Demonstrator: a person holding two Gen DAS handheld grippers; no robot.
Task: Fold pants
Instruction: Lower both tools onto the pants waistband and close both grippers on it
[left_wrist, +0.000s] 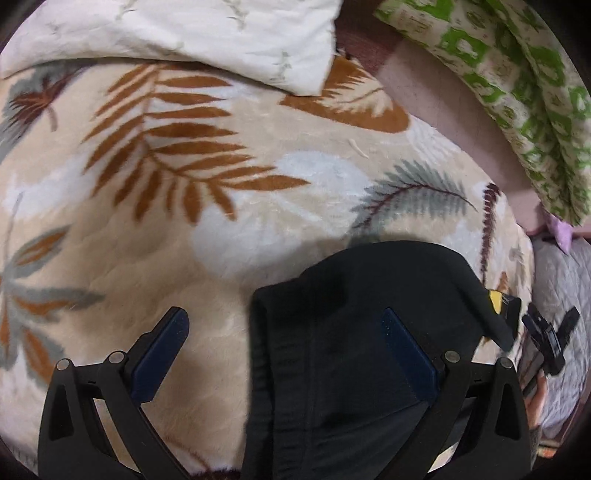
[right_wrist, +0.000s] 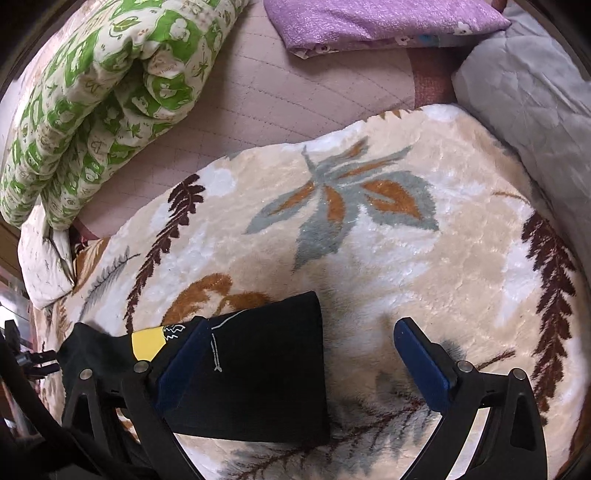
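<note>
On the far left of the left wrist view, the leaf-print blanket (left_wrist: 229, 229) is spreading across most of the frame, with a cream pillow (left_wrist: 207, 40) lying over its upper edge and running out of the picture at the top. Lower down, the left gripper (left_wrist: 284, 332) is hovering with its jaws spread wide; its left finger is sitting over bare blanket and its right one over the pants (left_wrist: 354, 332), so nothing is being pinched. The pants, a dark bundle, are lying on the blanket low in that view, their near end cut off by the bottom edge and by the gripper's frame, and their folds are too dark to read. To their right a yellow patch (left_wrist: 495, 300) is peeking from a corner, and beyond it the other tool is showing only in part. In the right wrist view, a green quilt (right_wrist: 96, 110) is filling the upper left, a purple cloth (right_wrist: 369, 22) is cropped at the top, and the pants are lying at lower left, partly hidden behind the left finger. The right gripper (right_wrist: 303, 336) is standing with jaws spread apart, its right finger over bare blanket. A grey cover (right_wrist: 535, 110) is trailing off the right edge.
</note>
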